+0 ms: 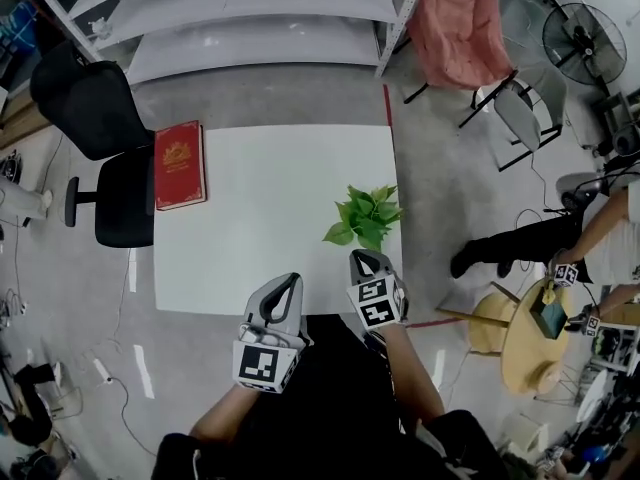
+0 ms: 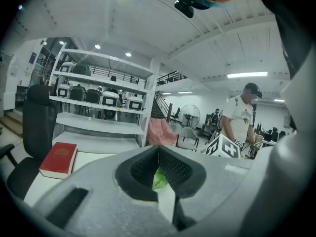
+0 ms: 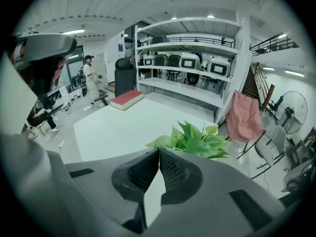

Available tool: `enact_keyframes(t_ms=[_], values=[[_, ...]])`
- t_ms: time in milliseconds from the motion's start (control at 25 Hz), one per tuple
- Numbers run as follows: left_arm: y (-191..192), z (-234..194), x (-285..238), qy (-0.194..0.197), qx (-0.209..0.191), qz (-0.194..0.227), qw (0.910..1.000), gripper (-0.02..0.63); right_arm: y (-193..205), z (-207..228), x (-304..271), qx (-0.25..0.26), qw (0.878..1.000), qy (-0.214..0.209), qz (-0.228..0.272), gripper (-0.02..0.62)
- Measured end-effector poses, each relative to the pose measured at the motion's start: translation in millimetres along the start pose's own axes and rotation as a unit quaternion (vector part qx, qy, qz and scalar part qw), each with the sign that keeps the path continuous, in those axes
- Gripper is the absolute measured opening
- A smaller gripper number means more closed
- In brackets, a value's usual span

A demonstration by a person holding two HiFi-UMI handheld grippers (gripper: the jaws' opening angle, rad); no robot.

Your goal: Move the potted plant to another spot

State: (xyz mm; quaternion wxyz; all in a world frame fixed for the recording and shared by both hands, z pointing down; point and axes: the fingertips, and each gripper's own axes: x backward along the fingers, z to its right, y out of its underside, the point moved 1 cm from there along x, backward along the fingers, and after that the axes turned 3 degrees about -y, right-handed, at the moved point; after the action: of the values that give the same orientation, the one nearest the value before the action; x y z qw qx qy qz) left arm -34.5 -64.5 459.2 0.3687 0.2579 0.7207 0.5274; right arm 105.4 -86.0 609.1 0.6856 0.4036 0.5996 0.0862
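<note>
Potted plant (image 1: 367, 216) at right edge of table (image 1: 250, 248), pot apparently under leaves, open tabletop left of plant, left gripper (image 1: 290, 286) and right gripper (image 1: 362, 260) nearby, both jaws closed, empty.

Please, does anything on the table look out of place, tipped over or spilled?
Nothing looks spilled or damaged. Only the potted plant stands close to the right edge of the white table, its leaves reaching it. The red book lies flat at the far left corner.

Left claw (image 1: 288, 282): jaws together, nothing between them, pointing forward. Right claw (image 1: 360, 259): jaws also together and empty, held just beside the left, slightly further forward. Both forearms (image 1: 412, 373) bare.
</note>
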Motion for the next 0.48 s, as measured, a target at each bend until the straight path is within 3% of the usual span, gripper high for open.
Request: enact_keyframes(t_ms=[480], values=[[17.6,-12.8,-23.8,-0.018,0.016,-0.035,0.9991,0.017,15.9,20.8,-55.1,0.041,0.995,-0.011,-0.086,0.012]])
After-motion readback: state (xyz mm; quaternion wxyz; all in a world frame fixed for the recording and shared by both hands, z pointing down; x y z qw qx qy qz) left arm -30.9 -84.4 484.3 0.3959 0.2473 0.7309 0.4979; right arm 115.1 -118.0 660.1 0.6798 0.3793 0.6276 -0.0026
